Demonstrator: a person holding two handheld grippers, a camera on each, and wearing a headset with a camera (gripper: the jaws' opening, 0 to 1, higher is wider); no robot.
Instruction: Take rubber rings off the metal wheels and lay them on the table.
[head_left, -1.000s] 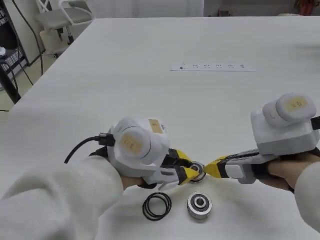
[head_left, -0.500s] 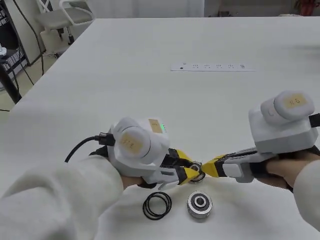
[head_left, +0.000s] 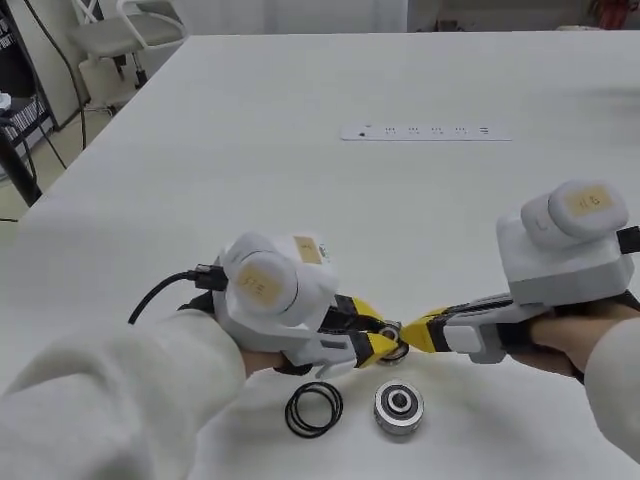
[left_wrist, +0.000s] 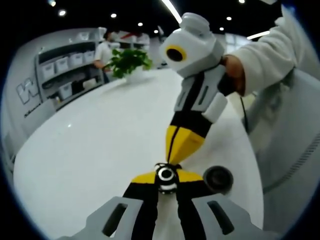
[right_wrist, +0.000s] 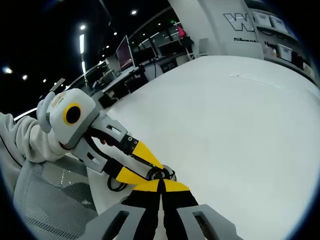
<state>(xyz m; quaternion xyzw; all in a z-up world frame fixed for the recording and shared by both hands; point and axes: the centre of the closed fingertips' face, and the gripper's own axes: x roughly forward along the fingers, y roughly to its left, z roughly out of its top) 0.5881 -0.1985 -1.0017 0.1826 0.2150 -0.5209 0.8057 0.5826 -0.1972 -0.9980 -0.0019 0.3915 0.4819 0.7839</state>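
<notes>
We hold the wheel (left_wrist: 166, 176) just above the table (head_left: 300, 200), near its front edge, clamped between the yellow tips of the left gripper (head_left: 383, 345). Those jaws close on it from both sides, so it stays put while the other tool works on it, and one face is turned toward that tool.

The right gripper (head_left: 415, 336) comes in from the opposite side, nose to nose with the left. Its jaws are drawn together, with only a thin seam between them in the right gripper view, and their tips touch the wheel's rim. That is where the dark ring (left_wrist: 158, 174) sits, so we judge this to be the peeling step. Narrow, closed tips suit catching a thin band. Whether an edge of the ring is really nipped between them is too small to tell.

On the table just in front of the grippers lie the rings (head_left: 314, 410), loose overlapping black loops. Beside them, apart, a second wheel (head_left: 399, 408) lies flat and looks bare. We take it that this one is finished and the held wheel is next.

Working low and close to that pile keeps the drop short. The likely trouble is the ring slipping off the tips or snapping back onto the rim.
</notes>
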